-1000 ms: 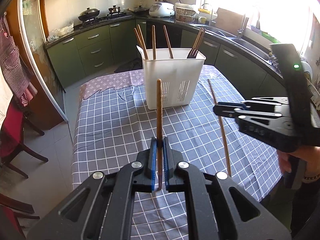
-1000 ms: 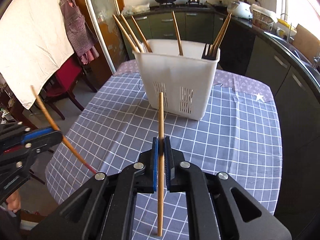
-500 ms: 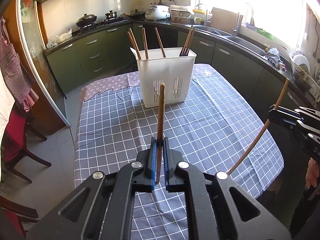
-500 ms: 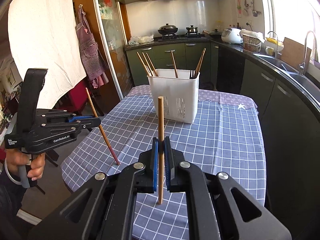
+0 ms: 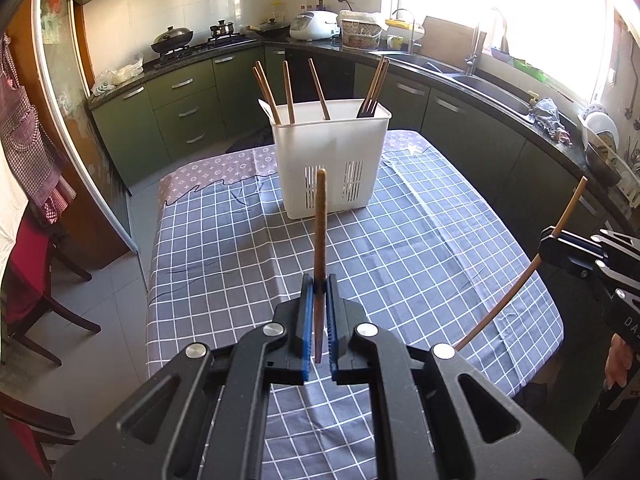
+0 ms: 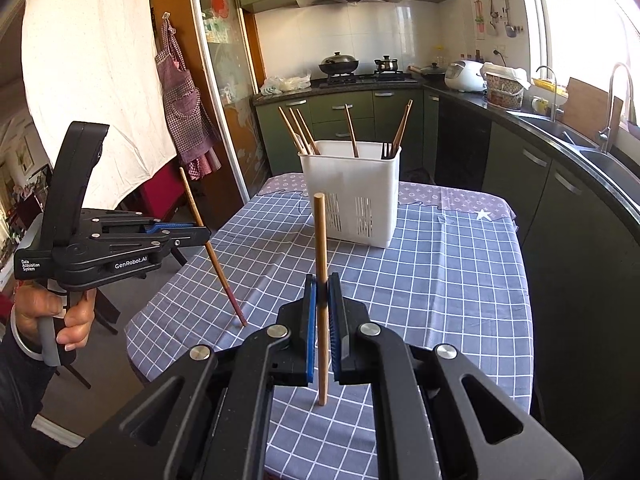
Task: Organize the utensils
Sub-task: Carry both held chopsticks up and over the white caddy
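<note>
Left hand-held gripper (image 5: 319, 286) is clamped on a dark brown wooden chopstick (image 5: 319, 240), its blue-padded fingers (image 5: 307, 320) pressed against the stick from both sides. That chopstick stands nearly upright in the grip, on the near side of the white slotted plastic utensil holder (image 5: 330, 160) and well apart from it. In the right wrist view the same gripper (image 6: 202, 234) shows side-on, with its chopstick (image 6: 212, 248) slanting and the reddish lower tip close to the tablecloth, left of the holder.

The right hand-held gripper (image 6: 322, 284) is likewise closed on a lighter, round-ended wooden chopstick (image 6: 321, 280), held upright before the holder (image 6: 352, 192). From the left wrist camera this gripper (image 5: 554, 242) appears to the right of the holder and nearer the camera, its chopstick (image 5: 520, 280) angled over the desk's edge.

The holder stands on the far half of the desk, on the blue-grey checked tablecloth (image 5: 400, 248). Several brown wooden chopsticks (image 5: 288, 88) and a dark fork (image 5: 367, 109) stick out of its top, leaning at different angles.
</note>
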A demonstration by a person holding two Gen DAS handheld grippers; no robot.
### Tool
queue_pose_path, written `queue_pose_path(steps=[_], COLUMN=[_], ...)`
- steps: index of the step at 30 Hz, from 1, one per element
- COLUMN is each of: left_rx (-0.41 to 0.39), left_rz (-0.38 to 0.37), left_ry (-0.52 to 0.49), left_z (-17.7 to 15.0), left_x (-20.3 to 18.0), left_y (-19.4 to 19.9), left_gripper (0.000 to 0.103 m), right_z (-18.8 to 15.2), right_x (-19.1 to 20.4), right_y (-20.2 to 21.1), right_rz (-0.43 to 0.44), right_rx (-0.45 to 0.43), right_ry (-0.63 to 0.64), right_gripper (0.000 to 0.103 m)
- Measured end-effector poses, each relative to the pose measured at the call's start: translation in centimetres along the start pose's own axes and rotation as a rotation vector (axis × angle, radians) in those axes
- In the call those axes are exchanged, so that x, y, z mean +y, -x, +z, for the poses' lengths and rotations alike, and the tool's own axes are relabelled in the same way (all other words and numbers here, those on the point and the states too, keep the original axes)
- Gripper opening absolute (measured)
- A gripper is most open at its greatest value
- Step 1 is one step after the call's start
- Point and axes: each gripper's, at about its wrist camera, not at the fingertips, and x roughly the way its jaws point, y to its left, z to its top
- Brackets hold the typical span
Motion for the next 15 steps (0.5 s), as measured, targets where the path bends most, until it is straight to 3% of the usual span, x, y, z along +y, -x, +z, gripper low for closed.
queue_pose_path(steps=[8,15], left_rx=[-0.034,-0.167], left_rz=[-0.044,-0.027], left_ry=[-0.018,-0.058], left_z=[4.8,12.8], left_x=[-0.8,-2.6], left_y=[1.7,4.6], left_gripper=[0.006,0.006], right_z=[-0.2,-0.3], right_x=[-0.8,-2.5], right_y=[-0.1,0.0], right_rz=[0.013,0.024], right_rx=[-0.003,-0.011], right_ry=[-0.006,-0.038], right_gripper=[0.007,0.007])
